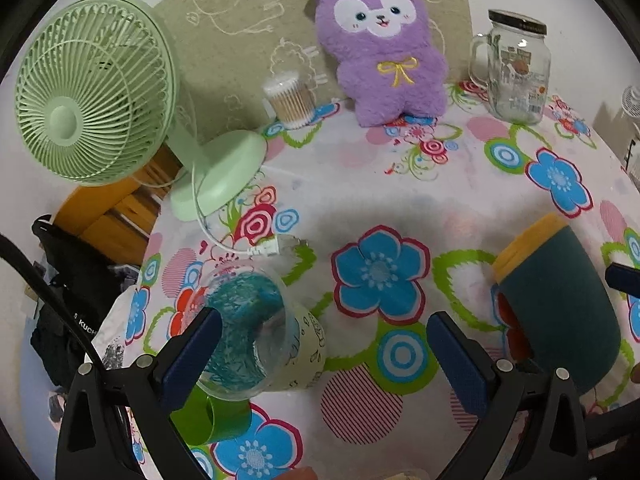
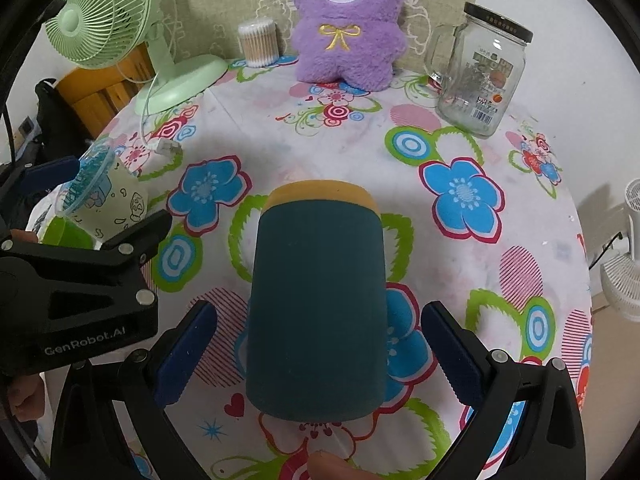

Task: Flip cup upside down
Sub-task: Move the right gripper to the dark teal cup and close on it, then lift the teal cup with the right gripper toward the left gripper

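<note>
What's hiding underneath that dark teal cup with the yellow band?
Only the flowered tablecloth shows around the teal cup, which lies between the open fingers of the right gripper. The cup covers the cloth beneath it, and its inside is out of view.

Both tongs spread wide: left tongs (image 1: pixel 324 344), right tongs (image 2: pixel 318 344) (nothing gripped).

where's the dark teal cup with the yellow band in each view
Left wrist view: the teal cup sits at the right edge, just past the left gripper's right-hand jaw.
Right wrist view: the teal cup fills the centre, between the open jaws of the right gripper.
Shared landmark: the purple plush at the back of the table.
</note>
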A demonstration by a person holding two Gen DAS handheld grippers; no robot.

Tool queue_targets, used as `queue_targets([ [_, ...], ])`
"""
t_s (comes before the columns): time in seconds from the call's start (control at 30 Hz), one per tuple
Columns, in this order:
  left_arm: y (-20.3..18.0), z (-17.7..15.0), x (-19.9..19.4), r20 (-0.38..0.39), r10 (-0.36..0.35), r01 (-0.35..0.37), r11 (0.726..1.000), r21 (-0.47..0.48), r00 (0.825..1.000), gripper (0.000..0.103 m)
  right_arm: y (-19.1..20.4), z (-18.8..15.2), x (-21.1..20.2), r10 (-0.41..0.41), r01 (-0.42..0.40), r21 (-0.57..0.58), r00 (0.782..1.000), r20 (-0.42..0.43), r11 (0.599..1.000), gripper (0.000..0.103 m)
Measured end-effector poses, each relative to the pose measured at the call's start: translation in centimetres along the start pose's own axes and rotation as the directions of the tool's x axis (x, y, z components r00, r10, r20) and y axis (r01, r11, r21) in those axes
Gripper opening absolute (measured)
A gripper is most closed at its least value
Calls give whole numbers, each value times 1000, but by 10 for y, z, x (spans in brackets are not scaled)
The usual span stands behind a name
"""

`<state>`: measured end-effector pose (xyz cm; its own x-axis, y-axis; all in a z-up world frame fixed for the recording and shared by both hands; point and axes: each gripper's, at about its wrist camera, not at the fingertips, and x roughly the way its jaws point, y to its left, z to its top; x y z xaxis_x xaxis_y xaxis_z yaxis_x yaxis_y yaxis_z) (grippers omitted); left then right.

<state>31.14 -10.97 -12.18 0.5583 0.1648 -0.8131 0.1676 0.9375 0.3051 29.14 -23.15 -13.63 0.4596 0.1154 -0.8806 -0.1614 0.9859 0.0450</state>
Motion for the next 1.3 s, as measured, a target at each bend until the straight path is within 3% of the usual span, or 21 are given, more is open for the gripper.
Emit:
queue_targets([
  [0.13,-3,-2,-1,-1,9,-9,1000,23,1000,103,1,-1,0,42,-42,-1,999,-8,999,84],
  [0.23,-3,-2,-1,-2,14,-14,1000,27,1000,103,0,-2,4,23,-23,-3,1000,-13,1000,70],
  [0.53,-6,-4,-3,-10,10,-9,999,50,1000,103,-4,-8,-3,14,-15,14,1000,15,1000,69],
  [0.87,-9,-12,-33,23,-18,16,998,54,1000,103,-2,-19,-44,6,-8,18,997,76,1000,69],
  [1.3,-14,-54,-93,66,-52,47,996,77,996,103,12,-72,-100,8,-8,-2,993,116,1000,69],
])
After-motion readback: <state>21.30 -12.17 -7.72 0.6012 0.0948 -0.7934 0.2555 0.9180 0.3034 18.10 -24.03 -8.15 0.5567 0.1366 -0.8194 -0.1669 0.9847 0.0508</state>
